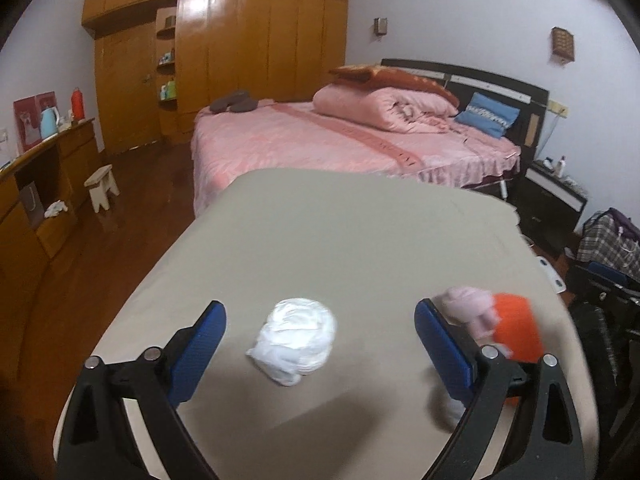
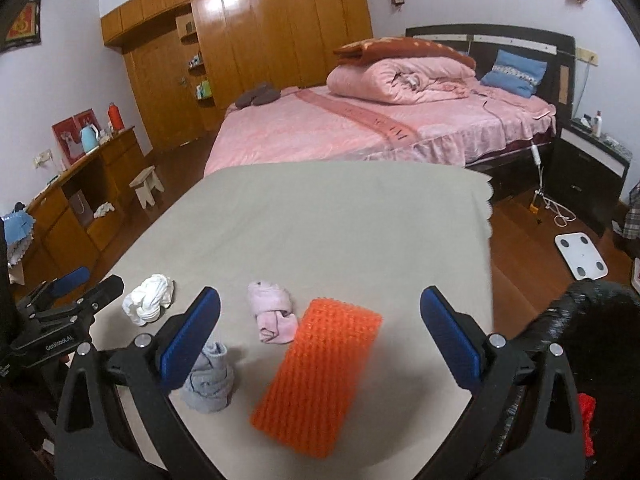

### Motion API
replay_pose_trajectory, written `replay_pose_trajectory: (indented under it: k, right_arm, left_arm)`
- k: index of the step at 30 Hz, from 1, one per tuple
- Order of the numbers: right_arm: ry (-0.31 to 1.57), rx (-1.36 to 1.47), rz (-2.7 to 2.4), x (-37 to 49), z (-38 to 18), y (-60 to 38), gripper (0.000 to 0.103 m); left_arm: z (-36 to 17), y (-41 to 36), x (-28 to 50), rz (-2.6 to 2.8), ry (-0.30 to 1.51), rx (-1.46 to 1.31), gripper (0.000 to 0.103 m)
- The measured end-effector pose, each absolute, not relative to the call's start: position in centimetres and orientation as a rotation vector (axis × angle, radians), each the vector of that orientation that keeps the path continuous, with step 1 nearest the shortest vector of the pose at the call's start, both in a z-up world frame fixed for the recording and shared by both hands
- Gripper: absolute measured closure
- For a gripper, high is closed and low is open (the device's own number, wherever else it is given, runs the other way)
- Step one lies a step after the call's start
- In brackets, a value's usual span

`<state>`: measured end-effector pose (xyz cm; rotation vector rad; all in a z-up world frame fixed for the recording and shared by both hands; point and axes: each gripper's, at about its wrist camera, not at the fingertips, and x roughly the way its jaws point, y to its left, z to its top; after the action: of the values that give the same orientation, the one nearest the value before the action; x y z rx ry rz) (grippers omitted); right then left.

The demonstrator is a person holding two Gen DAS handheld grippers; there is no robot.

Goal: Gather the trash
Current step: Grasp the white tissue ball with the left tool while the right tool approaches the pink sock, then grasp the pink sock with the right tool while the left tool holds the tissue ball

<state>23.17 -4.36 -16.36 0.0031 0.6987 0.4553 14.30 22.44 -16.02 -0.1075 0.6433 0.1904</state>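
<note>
A white crumpled bundle lies on the beige-covered table, between the open fingers of my left gripper, which hovers just above and short of it. It also shows in the right wrist view. A pink knotted bundle, a grey bundle and an orange ridged pad lie in front of my right gripper, which is open and empty above the pad. The pink bundle and orange pad appear blurred beside my left gripper's right finger.
The left gripper's body shows at the left of the right wrist view. A pink bed stands behind the table. A wooden sideboard and stool are at left. A white scale and nightstand are at right.
</note>
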Motion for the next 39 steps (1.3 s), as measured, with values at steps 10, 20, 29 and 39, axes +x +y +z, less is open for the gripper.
replay_pose_trajectory:
  k: [10,20,29,39]
  right_arm:
    - [0.735,-0.017,0.477,24.7,-18.4,-1.8,0.006]
    - [0.785,-0.040,0.512,25.8,-20.3,0.3,0.006]
    - [0.825,-0.056,0.544,26.6,-21.6,2.1,0.023]
    - [0.901,-0.063,0.568,27.4,-23.3,3.3,0.050]
  left_arm:
    - [-19.8,24.9,16.5,0.220,0.734,-0.129,0.011]
    - [-22.6,26.0,18.5,0.184,0.859,-0.186,0.041]
    - [-22.5,26.3,18.5,0.188,0.850,-0.208,0.064]
    - [-22.4,26.0,19.1,0.192,0.857,-0.189,0.064]
